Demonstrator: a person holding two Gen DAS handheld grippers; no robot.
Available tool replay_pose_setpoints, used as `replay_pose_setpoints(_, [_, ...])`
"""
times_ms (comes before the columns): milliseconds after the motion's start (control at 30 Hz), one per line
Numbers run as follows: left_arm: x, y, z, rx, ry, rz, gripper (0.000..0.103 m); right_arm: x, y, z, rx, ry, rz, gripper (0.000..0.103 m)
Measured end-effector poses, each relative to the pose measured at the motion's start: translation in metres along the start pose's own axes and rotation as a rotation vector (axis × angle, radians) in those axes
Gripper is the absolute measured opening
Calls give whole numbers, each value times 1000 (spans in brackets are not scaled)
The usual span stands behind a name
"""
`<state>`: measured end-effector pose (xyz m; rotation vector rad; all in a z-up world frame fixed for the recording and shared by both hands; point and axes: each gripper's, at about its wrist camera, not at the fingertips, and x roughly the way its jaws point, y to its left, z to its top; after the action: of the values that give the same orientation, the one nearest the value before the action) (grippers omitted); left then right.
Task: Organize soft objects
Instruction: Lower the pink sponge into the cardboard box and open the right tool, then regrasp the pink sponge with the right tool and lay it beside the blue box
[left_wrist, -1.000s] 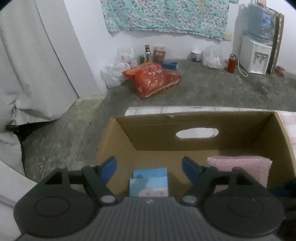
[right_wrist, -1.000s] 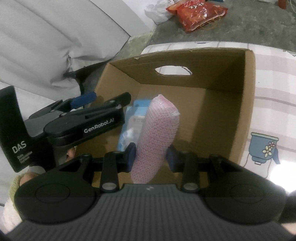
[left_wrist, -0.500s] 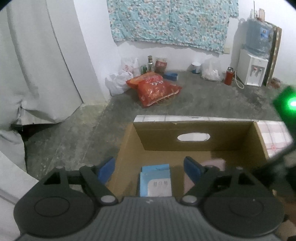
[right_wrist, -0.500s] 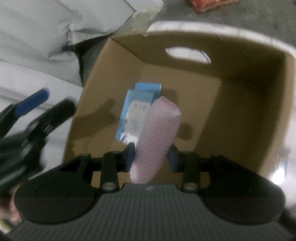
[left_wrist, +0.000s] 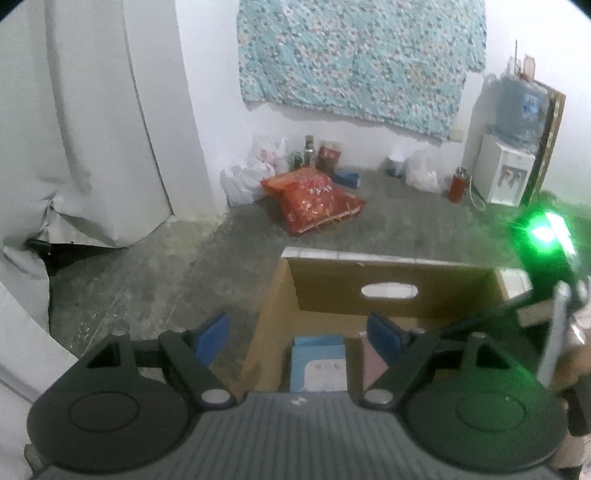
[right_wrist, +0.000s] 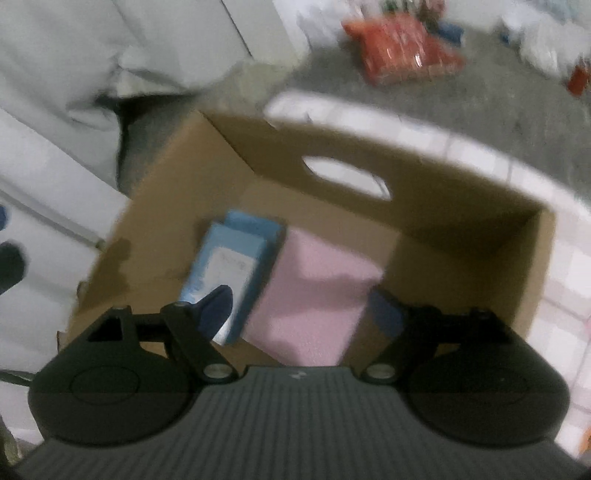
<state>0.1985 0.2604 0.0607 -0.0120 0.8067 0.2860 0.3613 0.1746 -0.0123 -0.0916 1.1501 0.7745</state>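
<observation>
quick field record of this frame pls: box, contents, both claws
container: open cardboard box with handle cutout
contents: pink towel lying flat on the box floor; blue packet beside it
left claw: open, empty, above the box's near edge
right claw: jaws opening, pads clear of the towel, nothing gripped
surface: checked tablecloth under the box
image quality: right wrist view blurred

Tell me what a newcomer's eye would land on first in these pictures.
The open cardboard box fills the middle, with a folded pink towel lying flat on its bottom beside a blue packet. The right gripper hangs over them, its jaws opening, clear of the towel. A red-orange bag lies on the concrete floor beyond.
</observation>
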Motion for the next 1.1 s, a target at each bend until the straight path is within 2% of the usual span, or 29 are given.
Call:
replay_pose_setpoints(67, [-7,7,-1,-20,-16,-1,85,-14,16,-7,-83,-25,44,72])
replay_pose_setpoints(100, [-9,10,-1,-27,-22,-1,85,-17,23,-11,-116,-18,67,59])
replay_pose_setpoints(133, [-12,13,0,-33,-28,1,85,-16,33,-16,-147,13,108,47])
replay_pose_setpoints(167, [-13,16,0,-37,-32,5,85,-11,41,-21,-160,57,143,43])
replay_pose_setpoints(233, [-15,20,1,-45,-38,12,85,6,59,-31,-194,146,191,28])
replay_pose_setpoints(300, [-15,24,1,-57,-40,13,85,33,78,-42,-236,230,198,24])
replay_pose_setpoints(400, [-12,29,-1,-73,-29,7,87,70,92,-47,-241,299,182,22])
replay_pose_setpoints(467, [-8,31,-3,-75,-17,9,89,88,94,-44,-226,314,157,21])
replay_pose_setpoints(567, [-3,36,-6,-82,-4,8,91,100,87,-35,-193,280,113,21])
replay_pose_setpoints(633, [-1,39,-7,-92,-4,6,92,100,78,-26,-150,239,123,20])
replay_pose_setpoints(767, [2,45,-8,-117,-7,-1,93,92,65,-18,-148,123,127,20])
replay_pose_setpoints(900, [4,47,-9,-121,-6,1,95,79,57,-19,-126,92,164,22])
replay_pose_setpoints(1000, [3,47,-10,-121,-5,-8,96,48,51,-23,-139,69,195,22])
replay_pose_setpoints(1100, [3,48,-12,-123,0,-17,98,21,57,-35,-220,72,68,22])
